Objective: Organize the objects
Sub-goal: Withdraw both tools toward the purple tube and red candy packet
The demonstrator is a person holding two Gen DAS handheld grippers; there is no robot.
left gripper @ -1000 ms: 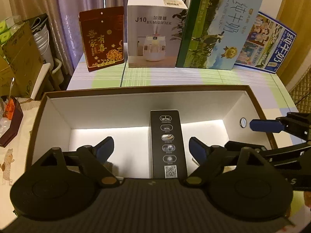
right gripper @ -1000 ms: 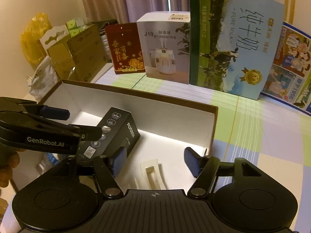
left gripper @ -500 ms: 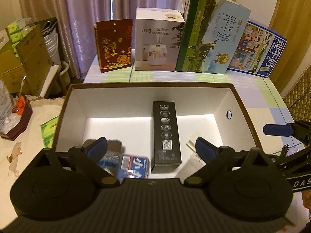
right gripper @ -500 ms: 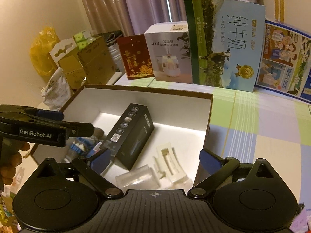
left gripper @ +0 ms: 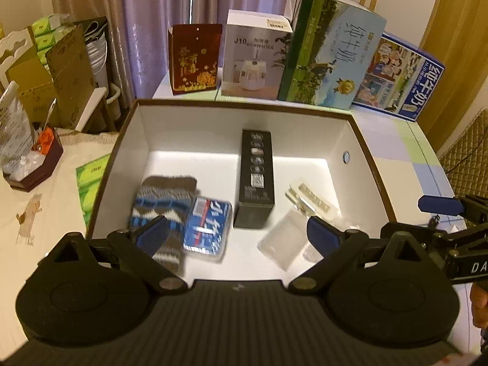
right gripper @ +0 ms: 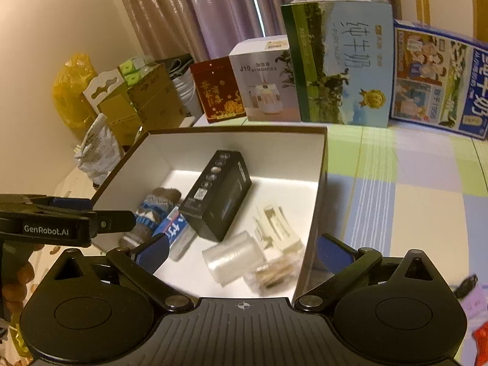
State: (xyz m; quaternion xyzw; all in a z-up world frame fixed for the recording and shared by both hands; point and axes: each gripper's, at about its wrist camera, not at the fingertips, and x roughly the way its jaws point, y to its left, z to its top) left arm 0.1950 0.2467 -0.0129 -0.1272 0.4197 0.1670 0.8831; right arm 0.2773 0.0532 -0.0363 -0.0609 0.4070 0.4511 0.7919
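Both grippers pulled back, fingers spread and empty, black oblong carton (left gripper: 256,180), knitted sock (left gripper: 161,204) in white-lined box (left gripper: 128,149)

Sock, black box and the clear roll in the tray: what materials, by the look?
Sock: knitted yarn, probably wool or acrylic; fuzzy brown cuff, blue and white woven pattern. Black box: likely printed cardboard, matte, sharp folded edges, icons and a code on top. Clear roll: thin plastic film or bag stock, it seems; translucent, glossy, crinkled. All lie in the white-lined tray.

Left gripper (left gripper: 238,235) and right gripper (right gripper: 242,248) both tilt downward toward twelve o'clock, jaws just opened wide, nothing between them.
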